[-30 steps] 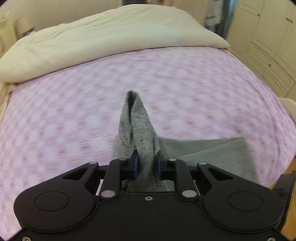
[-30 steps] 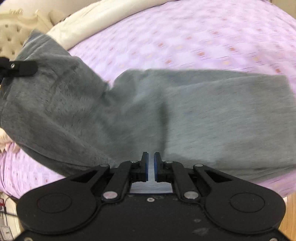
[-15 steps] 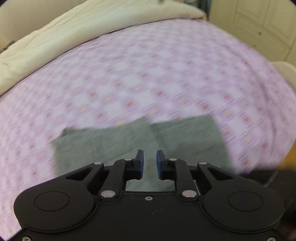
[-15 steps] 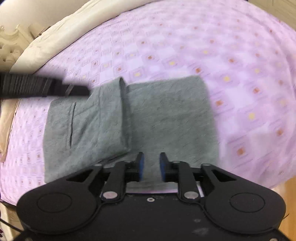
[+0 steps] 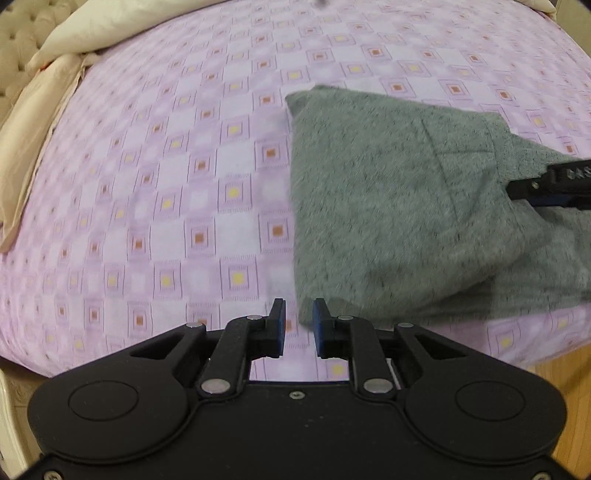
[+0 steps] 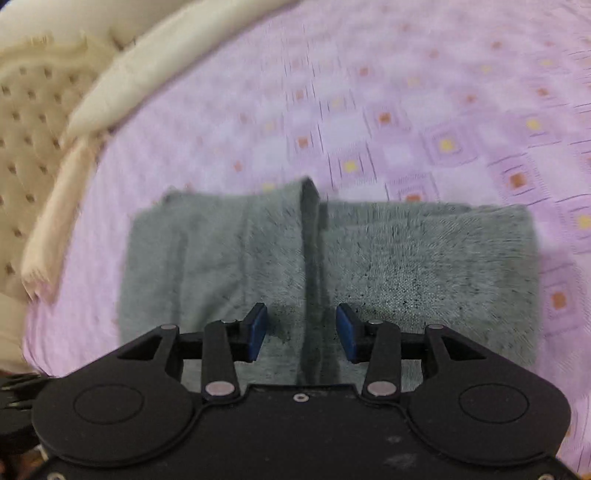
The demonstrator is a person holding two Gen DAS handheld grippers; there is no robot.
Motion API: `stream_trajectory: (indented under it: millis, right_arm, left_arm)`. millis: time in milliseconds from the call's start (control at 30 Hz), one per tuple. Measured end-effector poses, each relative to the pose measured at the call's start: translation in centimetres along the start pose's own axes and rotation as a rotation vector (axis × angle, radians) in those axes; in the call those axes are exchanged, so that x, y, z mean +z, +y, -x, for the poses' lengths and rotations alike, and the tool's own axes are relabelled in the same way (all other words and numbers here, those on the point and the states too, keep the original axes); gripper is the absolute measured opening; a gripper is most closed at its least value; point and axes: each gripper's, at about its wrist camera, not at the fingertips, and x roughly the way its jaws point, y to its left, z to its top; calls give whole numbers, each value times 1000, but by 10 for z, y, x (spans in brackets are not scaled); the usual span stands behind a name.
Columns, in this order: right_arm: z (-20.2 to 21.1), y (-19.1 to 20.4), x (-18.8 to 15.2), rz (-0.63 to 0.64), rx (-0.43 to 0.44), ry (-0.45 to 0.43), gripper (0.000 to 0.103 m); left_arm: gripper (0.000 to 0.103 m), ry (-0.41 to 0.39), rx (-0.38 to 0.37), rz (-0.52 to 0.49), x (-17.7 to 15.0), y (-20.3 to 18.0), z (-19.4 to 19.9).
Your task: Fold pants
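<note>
Now the grey pants (image 6: 332, 266) lie folded into a flat rectangle near the bed's near edge on the lilac checked sheet (image 5: 184, 184). The left gripper (image 5: 298, 325) hangs narrowly parted and empty at their near-left corner; the right gripper (image 6: 301, 328), jaws just widened, straddles the raised fold ridge without pinching. A careless snag there could reopen the fold; the cream duvet (image 5: 66, 33) lies well apart, obstructing nothing.

A wide bed under a lilac sheet (image 5: 192, 206) printed with small orange and yellow squares is carrying everything. Folded grey fleece pants (image 5: 399, 206) are lying flat on it near the front edge, and a cream quilted duvet (image 5: 55, 92) is resting bunched along its far left side.
</note>
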Motion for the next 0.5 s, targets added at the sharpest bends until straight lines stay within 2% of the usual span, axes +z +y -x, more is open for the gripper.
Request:
stream_trajectory:
  millis: [167, 267, 300, 333, 367, 500]
  right_arm:
    - [-11, 3, 4, 0, 7, 2, 46]
    - [-21, 5, 5, -5, 102, 23, 42]
    - [-21, 12, 5, 8, 84, 23, 39]
    - [-21, 18, 6, 40, 68, 21, 21]
    - [-19, 25, 7, 60, 55, 19, 9]
    - [6, 37, 17, 51, 40, -10, 7]
  left_arm:
    - [26, -9, -54, -26, -11, -2, -2]
    - [26, -15, -102, -52, -16, -8, 2]
    - [26, -20, -122, -60, -17, -11, 2]
    - [26, -28, -139, -70, -18, -13, 4]
    - [26, -36, -152, -84, -19, -16, 4]
    - [26, -65, -219, -155, -24, -33, 9]
